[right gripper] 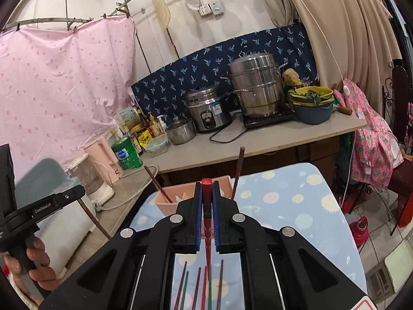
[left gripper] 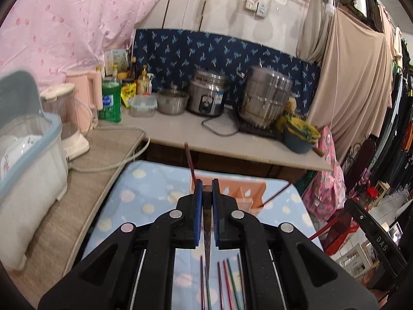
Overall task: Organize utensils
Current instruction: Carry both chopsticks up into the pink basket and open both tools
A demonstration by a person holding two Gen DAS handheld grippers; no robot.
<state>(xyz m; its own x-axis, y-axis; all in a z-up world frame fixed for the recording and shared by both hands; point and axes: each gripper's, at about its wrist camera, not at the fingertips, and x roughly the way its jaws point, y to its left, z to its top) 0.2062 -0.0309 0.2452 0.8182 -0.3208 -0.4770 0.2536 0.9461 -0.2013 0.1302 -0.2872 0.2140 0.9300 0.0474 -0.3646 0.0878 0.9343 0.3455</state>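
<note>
In the left wrist view my left gripper (left gripper: pixel 207 184) is shut on a dark brown chopstick (left gripper: pixel 207 214), held above the table. A pink utensil holder (left gripper: pixel 251 192) stands just beyond it with two chopsticks (left gripper: pixel 189 160) leaning inside. My right gripper (right gripper: pixel 207 184) is shut on a red chopstick (right gripper: pixel 206 199) above the same pink holder (right gripper: pixel 170 197). Several loose coloured chopsticks (right gripper: pixel 201 284) lie on the blue dotted tablecloth (right gripper: pixel 296 201) beneath both grippers. A hand (right gripper: pixel 33 258) holds the left gripper at the left edge of the right wrist view.
Behind the table a counter (left gripper: pixel 180 129) holds a rice cooker (left gripper: pixel 206 98), a steel steamer pot (left gripper: pixel 265 98), a small pot, bowls (right gripper: pixel 312 106) and bottles (left gripper: pixel 111 103). On the left stand a covered dish bin (left gripper: pixel 28 155) and a blender. Clothes hang on the right.
</note>
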